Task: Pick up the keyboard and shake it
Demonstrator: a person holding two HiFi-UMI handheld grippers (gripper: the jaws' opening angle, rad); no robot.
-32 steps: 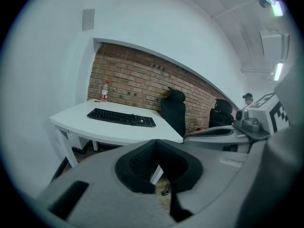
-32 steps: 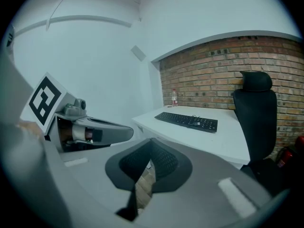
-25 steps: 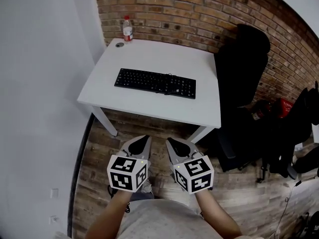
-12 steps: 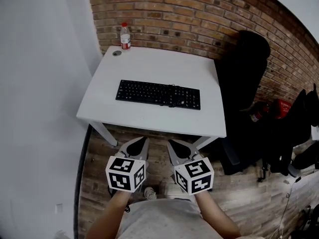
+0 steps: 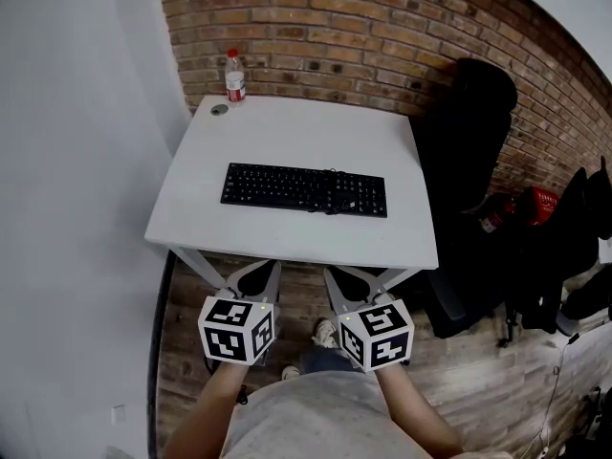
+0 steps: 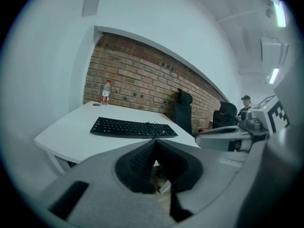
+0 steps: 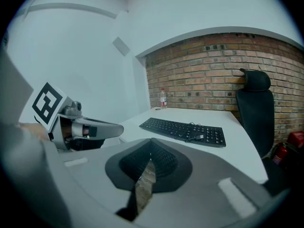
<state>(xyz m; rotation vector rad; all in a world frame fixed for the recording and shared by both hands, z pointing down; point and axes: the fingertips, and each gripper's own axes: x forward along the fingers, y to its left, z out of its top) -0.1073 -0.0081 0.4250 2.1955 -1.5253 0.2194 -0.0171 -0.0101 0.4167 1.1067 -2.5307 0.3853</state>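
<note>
Seen from the head view, a clear bottle [image 5: 233,76] with a red label stands upright at the eleven o'clock corner of the white table [image 5: 277,132], hard by the brick wall [image 5: 335,22], and a small round grey thing [image 5: 220,110] (a cap or lid, too small to tell) lies just beside it at its seven o'clock. The black keyboard [image 5: 304,190] lies flat near the middle of the table top, its long side running from nine to three o'clock, with its cable [image 5: 331,202] bunched on top of the right part of the keys. Neither gripper touches it. The left gripper [image 5: 271,269] hangs over the wooden floor [image 5: 186,323] at the table's six o'clock edge, well short of the keyboard, which sits at its twelve o'clock; in the left gripper view its jaws are pressed together on nothing. The right gripper [image 5: 332,275] is just beside it at three o'clock, level with it, and its jaws likewise meet tip to tip with nothing between them. A black office chair [image 5: 469,122] stands at the table's three o'clock side, against the wall, and a red object [image 5: 543,202] lies further out at four o'clock among dark clutter.
</note>
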